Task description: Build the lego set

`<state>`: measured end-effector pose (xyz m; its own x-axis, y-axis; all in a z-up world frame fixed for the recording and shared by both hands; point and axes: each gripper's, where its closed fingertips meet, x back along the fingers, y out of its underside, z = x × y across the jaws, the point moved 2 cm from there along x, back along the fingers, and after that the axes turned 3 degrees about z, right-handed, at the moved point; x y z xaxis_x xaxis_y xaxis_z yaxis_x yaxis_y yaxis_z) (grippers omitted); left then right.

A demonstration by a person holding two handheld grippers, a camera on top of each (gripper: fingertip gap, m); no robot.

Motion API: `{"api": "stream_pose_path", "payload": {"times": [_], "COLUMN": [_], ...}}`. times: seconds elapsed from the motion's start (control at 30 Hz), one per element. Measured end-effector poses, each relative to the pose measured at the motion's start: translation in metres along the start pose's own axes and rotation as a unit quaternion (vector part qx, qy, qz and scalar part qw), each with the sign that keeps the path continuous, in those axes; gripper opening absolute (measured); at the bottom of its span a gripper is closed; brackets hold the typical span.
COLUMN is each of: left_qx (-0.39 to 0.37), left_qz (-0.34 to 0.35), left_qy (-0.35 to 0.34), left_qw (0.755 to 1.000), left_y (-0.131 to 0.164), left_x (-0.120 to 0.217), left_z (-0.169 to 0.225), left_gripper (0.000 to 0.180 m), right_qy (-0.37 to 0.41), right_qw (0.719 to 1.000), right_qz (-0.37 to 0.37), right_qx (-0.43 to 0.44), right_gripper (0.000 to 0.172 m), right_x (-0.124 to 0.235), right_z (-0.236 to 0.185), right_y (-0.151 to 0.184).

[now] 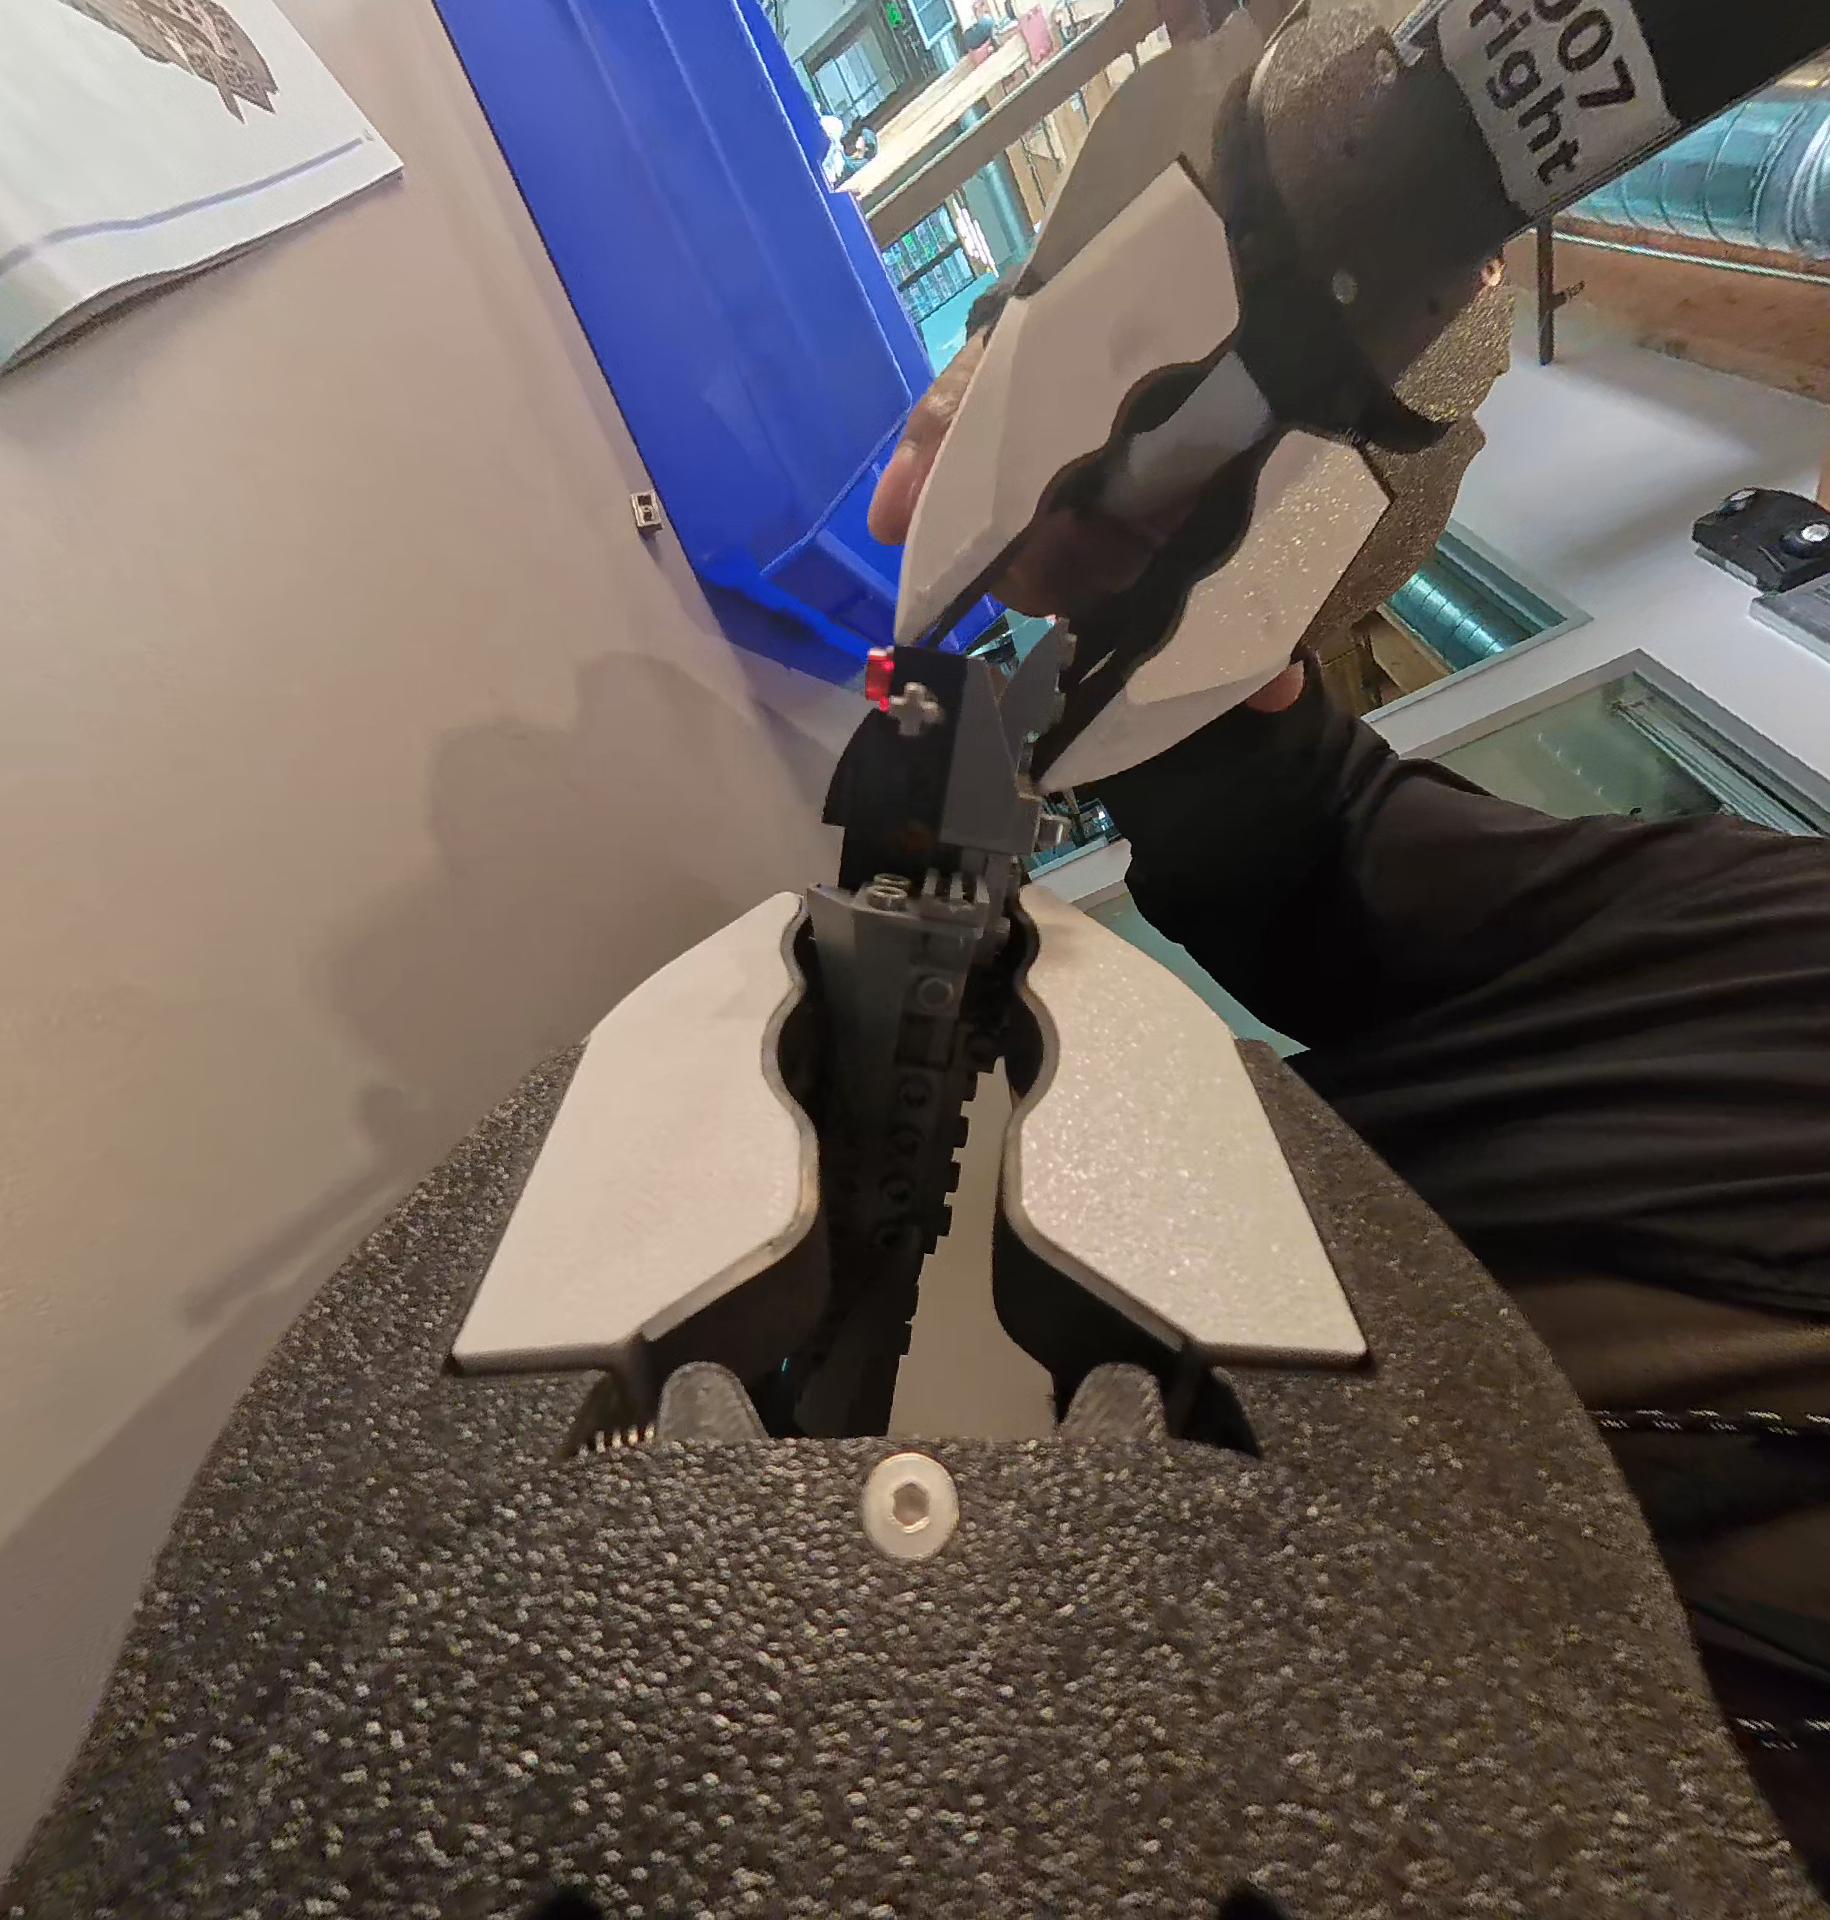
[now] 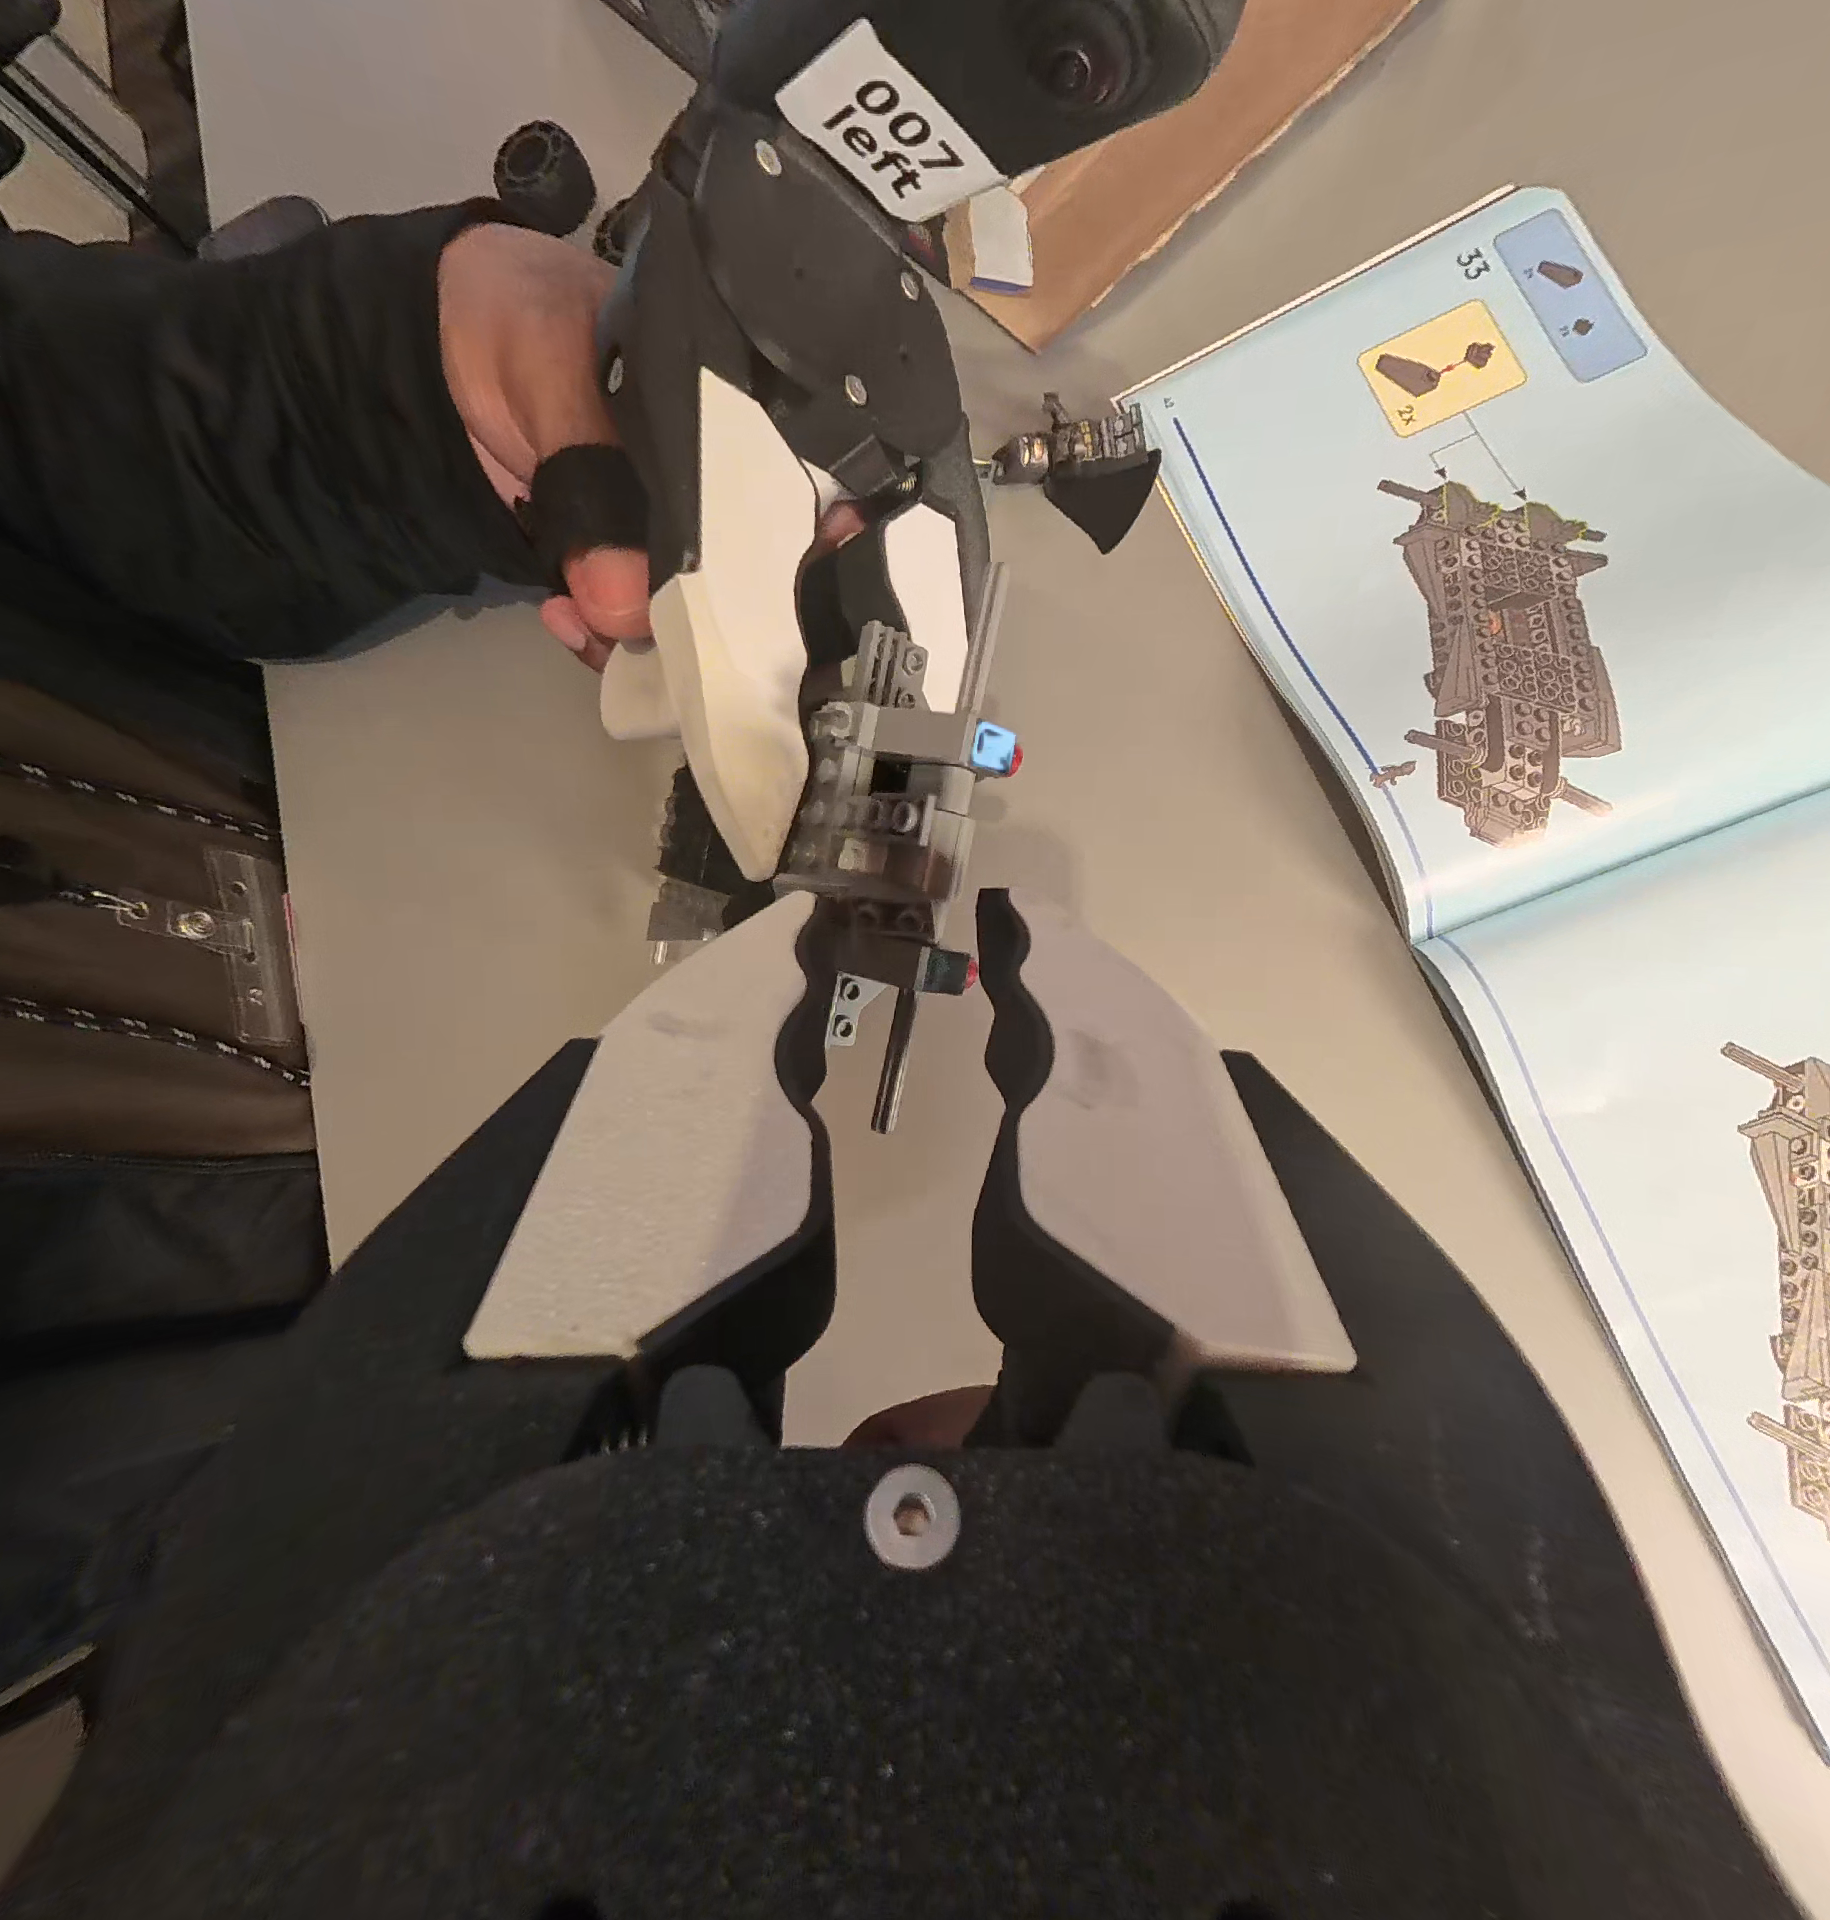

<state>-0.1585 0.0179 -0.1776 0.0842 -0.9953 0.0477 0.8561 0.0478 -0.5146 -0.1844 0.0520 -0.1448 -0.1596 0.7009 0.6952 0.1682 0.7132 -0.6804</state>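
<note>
Two grippers: left gripper (image 1: 916,914), right gripper (image 2: 900,914). One grey-black brick model (image 2: 880,800). Two red studs (image 2: 1015,764) on it. One open instruction booklet (image 2: 1513,623). One blue bin (image 1: 724,312). One small brick figure (image 2: 1082,457) beside booklet.

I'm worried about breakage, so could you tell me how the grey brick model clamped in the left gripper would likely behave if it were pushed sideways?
The grey brick model looks rigid, yet being built of many small snapped-together pieces, it could probably shed parts. Its thin black rod and red stud stick out, so they seem likeliest to pop off. It appears light.
</note>
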Motion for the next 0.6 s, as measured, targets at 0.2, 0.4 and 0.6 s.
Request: {"api": "stream_pose_path", "payload": {"times": [0.2, 0.4, 0.6], "left_qx": [0.003, 0.001, -0.005], "left_qz": [0.003, 0.007, 0.016], "left_qy": [-0.003, -0.008, -0.019], "left_qw": [1.0, 1.0, 1.0], "left_y": [-0.001, -0.002, -0.005], "left_x": [0.0, 0.001, 0.003], "left_z": [-0.001, -0.002, -0.002], "left_gripper": [0.034, 0.033, 0.033], "right_qy": [-0.001, 0.015, 0.074], "right_qw": [1.0, 1.0, 0.997], "right_qz": [-0.015, -0.02, -0.027], "right_qx": [-0.001, 0.006, -0.002], "right_gripper": [0.016, 0.016, 0.016], "right_x": [0.0, 0.0, 0.004], "right_z": [-0.001, 0.001, 0.007], "right_y": [-0.002, -0.004, -0.011]}}
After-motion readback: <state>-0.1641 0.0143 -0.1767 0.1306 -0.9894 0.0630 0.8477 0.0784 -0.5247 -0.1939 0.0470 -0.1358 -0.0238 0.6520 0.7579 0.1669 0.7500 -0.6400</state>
